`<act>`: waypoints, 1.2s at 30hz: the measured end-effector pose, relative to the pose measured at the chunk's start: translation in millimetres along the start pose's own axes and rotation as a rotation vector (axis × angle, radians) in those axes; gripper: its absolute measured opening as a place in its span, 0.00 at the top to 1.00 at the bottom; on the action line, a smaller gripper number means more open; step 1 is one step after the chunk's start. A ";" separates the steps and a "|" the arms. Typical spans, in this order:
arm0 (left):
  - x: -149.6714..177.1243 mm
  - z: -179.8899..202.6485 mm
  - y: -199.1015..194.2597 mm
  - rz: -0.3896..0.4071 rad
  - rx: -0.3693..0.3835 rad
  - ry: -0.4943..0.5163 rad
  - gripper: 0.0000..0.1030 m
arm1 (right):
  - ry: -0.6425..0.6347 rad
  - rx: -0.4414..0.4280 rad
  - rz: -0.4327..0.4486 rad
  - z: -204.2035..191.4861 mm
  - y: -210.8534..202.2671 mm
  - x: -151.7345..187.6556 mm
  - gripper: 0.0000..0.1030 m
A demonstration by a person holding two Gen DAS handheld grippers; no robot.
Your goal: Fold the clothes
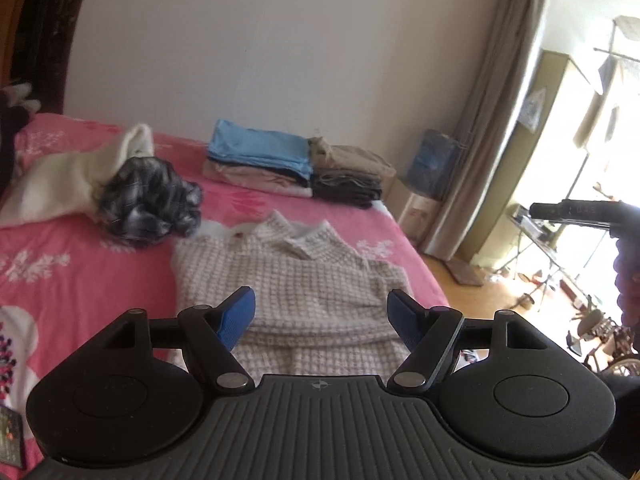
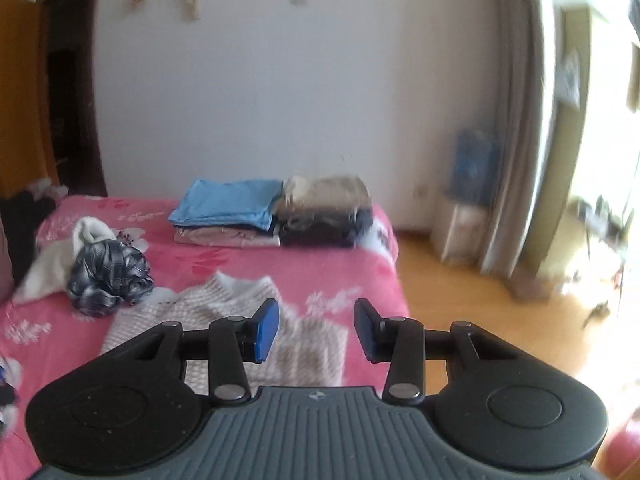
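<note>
A beige checked top [image 1: 304, 288] lies folded on the pink bed [image 1: 80, 264], collar away from me. My left gripper [image 1: 322, 318] hangs open just above its near half, nothing between the blue pads [image 1: 238, 318]. In the right wrist view the same checked top [image 2: 224, 320] sits left of and below my right gripper [image 2: 316, 330], which is open and empty over the bed's right edge. A crumpled dark plaid garment [image 1: 150, 204] and a cream garment [image 1: 68, 172] lie unfolded further left.
Two stacks of folded clothes, blue on top [image 1: 260, 150] and tan over dark [image 1: 350, 178], sit at the far side of the bed. Wooden floor [image 2: 460, 280], a curtain [image 1: 492, 120] and a small cabinet [image 1: 420, 200] lie to the right. A hand with the other gripper shows at the right edge [image 1: 576, 210].
</note>
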State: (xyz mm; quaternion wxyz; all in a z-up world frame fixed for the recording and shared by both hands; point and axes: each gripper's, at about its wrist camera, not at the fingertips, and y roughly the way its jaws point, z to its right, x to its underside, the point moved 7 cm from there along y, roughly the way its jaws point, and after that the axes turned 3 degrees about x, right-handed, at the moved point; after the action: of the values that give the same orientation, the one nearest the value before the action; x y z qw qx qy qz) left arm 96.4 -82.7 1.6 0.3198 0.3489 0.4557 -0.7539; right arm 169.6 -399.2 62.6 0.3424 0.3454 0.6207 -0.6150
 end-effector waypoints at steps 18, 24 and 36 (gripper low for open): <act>28.0 -27.3 168.2 -0.205 -0.082 0.002 0.29 | 0.046 -0.207 -0.292 -2.4 140.1 63.6 0.57; 21.4 -45.0 209.2 -0.219 -0.116 0.038 0.29 | 0.050 -0.258 -0.329 -16.0 187.6 78.2 0.57; 56.9 -83.1 242.9 -0.302 -0.209 0.147 0.29 | -0.114 -0.282 -0.337 -60.7 230.7 101.3 0.58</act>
State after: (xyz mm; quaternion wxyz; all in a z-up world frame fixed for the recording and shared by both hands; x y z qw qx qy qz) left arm 278.8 -108.7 -186.0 0.2035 0.2956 0.6010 -0.7142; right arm 312.3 -336.6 -144.5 0.3144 0.1502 0.7289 -0.5893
